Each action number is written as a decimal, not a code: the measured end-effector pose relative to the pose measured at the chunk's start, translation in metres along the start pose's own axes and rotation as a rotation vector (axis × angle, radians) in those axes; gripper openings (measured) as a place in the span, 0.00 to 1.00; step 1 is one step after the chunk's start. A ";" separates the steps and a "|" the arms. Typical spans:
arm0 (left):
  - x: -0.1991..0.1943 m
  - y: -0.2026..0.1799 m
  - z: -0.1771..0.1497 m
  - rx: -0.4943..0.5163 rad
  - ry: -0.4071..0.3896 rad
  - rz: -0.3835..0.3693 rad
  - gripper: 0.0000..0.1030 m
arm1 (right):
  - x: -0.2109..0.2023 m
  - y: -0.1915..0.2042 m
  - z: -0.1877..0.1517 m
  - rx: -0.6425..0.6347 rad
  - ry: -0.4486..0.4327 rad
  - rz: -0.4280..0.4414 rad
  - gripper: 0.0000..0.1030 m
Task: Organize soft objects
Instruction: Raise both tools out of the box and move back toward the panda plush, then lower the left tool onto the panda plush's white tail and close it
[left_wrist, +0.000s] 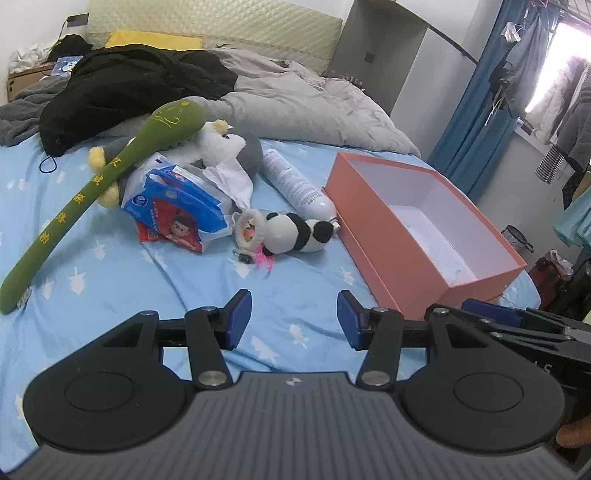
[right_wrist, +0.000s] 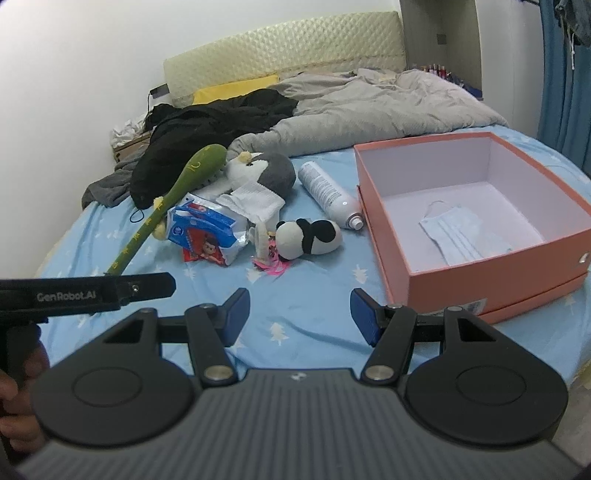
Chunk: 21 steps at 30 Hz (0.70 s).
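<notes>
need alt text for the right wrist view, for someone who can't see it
An open gripper hovers empty over a blue bedsheet. Ahead lie a panda plush, a white spray can and an open orange box holding a face mask.

The sheet (left_wrist: 110, 273) is smooth printed cotton-like cloth. The box (right_wrist: 491, 284) is matt card, white inside. The panda (right_wrist: 310, 238) and green plush (left_wrist: 92, 192) are short-pile fabric. The can (left_wrist: 295, 184) has a glossy finish. The tissue pack (left_wrist: 177, 210) is shiny plastic film. The mask (right_wrist: 461, 236) is pleated non-woven cloth. The duvet (right_wrist: 369, 107) is crumpled matt cloth.
</notes>
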<state>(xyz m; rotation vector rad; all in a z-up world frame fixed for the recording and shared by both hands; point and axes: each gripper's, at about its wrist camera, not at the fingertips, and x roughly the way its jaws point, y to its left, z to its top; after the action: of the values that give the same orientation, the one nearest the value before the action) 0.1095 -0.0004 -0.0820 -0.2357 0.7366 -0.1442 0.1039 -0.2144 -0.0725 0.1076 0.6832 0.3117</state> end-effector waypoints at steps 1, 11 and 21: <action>0.003 0.003 0.001 -0.004 0.001 0.003 0.56 | 0.003 0.001 0.001 -0.005 0.003 0.002 0.61; 0.046 0.029 0.009 -0.034 0.030 0.016 0.56 | 0.043 -0.001 0.007 -0.019 0.018 -0.018 0.61; 0.099 0.055 0.017 -0.056 0.047 0.025 0.56 | 0.091 -0.001 0.016 -0.021 0.037 -0.005 0.61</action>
<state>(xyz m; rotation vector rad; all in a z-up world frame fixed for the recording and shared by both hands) 0.1966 0.0346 -0.1486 -0.2769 0.7911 -0.1054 0.1814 -0.1863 -0.1152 0.0799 0.7164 0.3164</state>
